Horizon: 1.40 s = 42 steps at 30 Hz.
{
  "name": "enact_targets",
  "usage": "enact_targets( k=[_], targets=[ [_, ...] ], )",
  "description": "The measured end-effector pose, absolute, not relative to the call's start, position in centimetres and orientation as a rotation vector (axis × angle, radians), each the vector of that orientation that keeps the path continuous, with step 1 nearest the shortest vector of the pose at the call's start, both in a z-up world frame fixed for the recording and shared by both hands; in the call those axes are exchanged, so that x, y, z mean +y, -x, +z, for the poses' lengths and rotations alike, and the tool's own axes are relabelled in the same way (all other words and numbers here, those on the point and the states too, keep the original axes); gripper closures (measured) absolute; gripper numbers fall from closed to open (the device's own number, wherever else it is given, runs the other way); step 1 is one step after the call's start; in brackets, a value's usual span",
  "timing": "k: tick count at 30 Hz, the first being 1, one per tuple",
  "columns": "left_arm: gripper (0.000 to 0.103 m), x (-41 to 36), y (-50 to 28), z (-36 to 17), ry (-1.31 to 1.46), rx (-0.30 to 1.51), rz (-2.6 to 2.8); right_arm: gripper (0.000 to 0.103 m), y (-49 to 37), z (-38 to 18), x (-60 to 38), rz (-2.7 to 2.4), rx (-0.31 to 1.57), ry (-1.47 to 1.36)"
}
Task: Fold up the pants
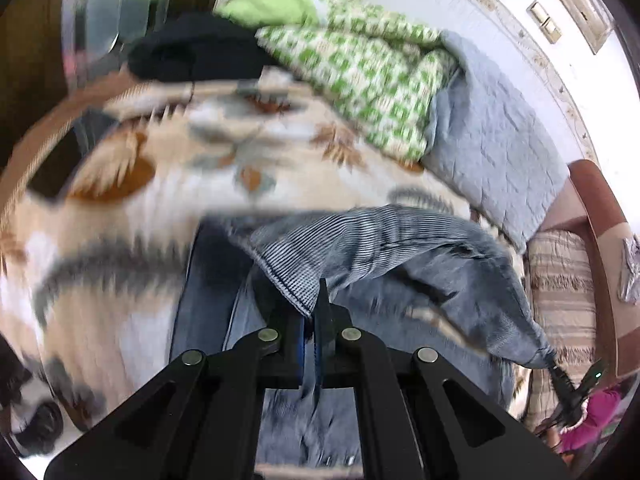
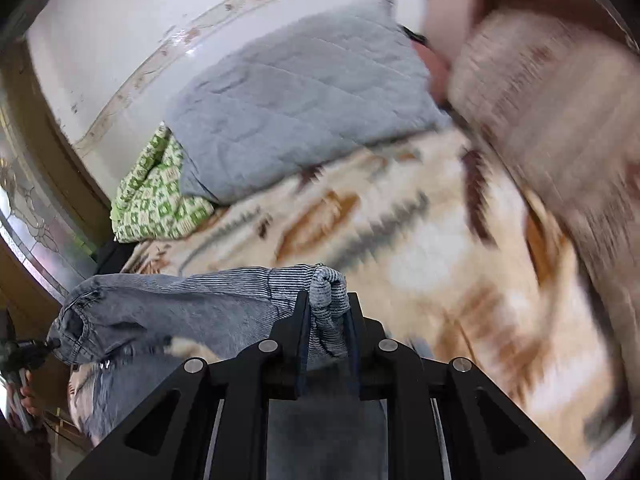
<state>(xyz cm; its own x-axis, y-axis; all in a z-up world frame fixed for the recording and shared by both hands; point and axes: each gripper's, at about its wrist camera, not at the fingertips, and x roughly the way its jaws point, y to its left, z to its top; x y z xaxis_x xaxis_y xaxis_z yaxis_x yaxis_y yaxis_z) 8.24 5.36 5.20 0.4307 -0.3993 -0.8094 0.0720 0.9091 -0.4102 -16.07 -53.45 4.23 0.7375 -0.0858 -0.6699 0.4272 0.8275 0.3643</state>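
The pants are blue-grey denim with a striped inner face, lifted above a patterned bed blanket. My left gripper is shut on a hemmed edge of the pants, which stretch away to the right to the other gripper, small at the lower right. In the right wrist view my right gripper is shut on a bunched fold of the pants, and the cloth runs left to the left gripper, held by a hand. More denim hangs below both grippers. Both views are blurred by motion.
A green-and-white checked quilt and a grey quilted blanket lie at the back of the bed by the white wall. A black garment sits at the far left. A striped cushion on a brown chair stands at the right.
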Motion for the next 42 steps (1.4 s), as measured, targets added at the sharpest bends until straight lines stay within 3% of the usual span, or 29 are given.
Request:
enact_targets(
  k=[6,9,11,13,15,17,26,38,39,40,41,42],
  targets=[
    [0.098,7.8,-5.1,-1.0,0.401,1.275,-0.262,0.079,21.3,-1.3,-51.8,-0.351,0.83,-0.575],
    [0.097,8.9,-3.5,-0.4,0.423,1.282,-0.251,0.078,23.3,-1.3,-51.3,-0.353,0.823,-0.615],
    [0.096,9.3,-2.4,1.0,0.432,1.262,-0.269,0.067,24.6,-0.3,-50.8,-0.353,0.795,-0.624],
    [0.082,9.4,-1.4,2.0,0.457,1.244,-0.303,0.044,25.2,0.8,-50.0,-0.343,0.778,-0.618],
    [0.036,8.9,-0.7,3.0,0.499,1.221,-0.345,0.037,24.9,1.6,-48.9,-0.304,0.759,-0.624],
    [0.026,8.0,-0.5,3.5,0.523,1.194,-0.361,0.034,23.7,1.7,-47.6,-0.248,0.765,-0.636],
    [0.026,5.6,-1.2,-0.9,0.599,1.325,-0.412,0.034,14.3,-2.4,-41.3,0.0,0.884,-0.791],
    [0.029,5.7,-4.4,-3.2,0.637,1.328,-0.356,0.035,7.5,-6.3,-40.2,-0.006,0.814,-0.943],
    [0.046,5.6,-4.7,-3.3,0.64,1.326,-0.348,0.044,7.2,-6.5,-40.1,-0.001,0.821,-0.94],
    [0.059,5.6,-4.9,-3.3,0.64,1.326,-0.345,0.064,6.9,-6.6,-39.9,0.004,0.83,-0.931],
    [0.083,5.5,-5.1,-3.3,0.623,1.337,-0.342,0.076,6.7,-6.5,-39.7,-0.005,0.849,-0.911],
    [0.092,5.5,-5.2,-3.2,0.606,1.34,-0.331,0.088,6.6,-6.4,-39.6,-0.006,0.865,-0.895]
  ],
)
